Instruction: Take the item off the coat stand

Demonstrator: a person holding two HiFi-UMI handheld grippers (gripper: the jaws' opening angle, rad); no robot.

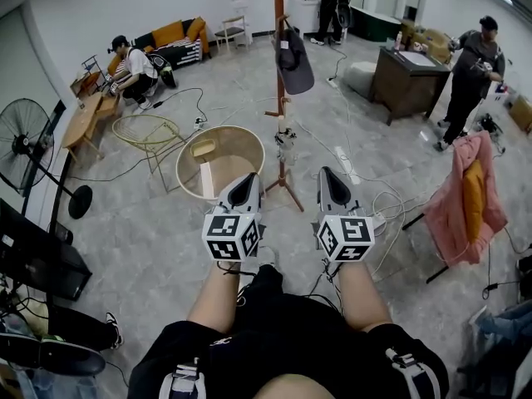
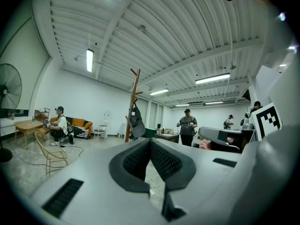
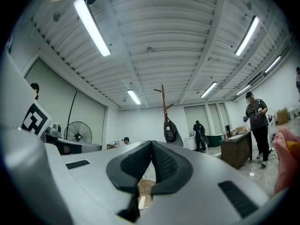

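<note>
Well, you stand on a pale grey tiled floor [image 1: 150, 231] strewn with cables, with both grippers held low before your knees. Ahead and slightly to your left is a round light-wood table with a raised rim [image 1: 237, 144]. Just right of it rises the tall reddish-brown wooden coat stand [image 1: 279, 23] on splayed feet.

Your left gripper [image 1: 243, 181], a grey two-jaw tool with a marker cube, has its black ribbed pads pressed together with nothing between them. Your right gripper [image 1: 331, 179], of the same make, is likewise squeezed closed and empty.

The dark grey fabric cap [image 1: 295, 65] hangs from a peg on the stand's right side, well apart from both grippers and beyond them. In the head view it sits above the gap between the two tools. Seen along your left gripper [image 2: 151, 144], the cap [image 2: 136, 123] lies a little left of the closed tips and above them, far off. Seen along your right gripper [image 3: 152, 146], the cap [image 3: 172, 132] lies slightly right of the tips and above them, equally distant.
</note>
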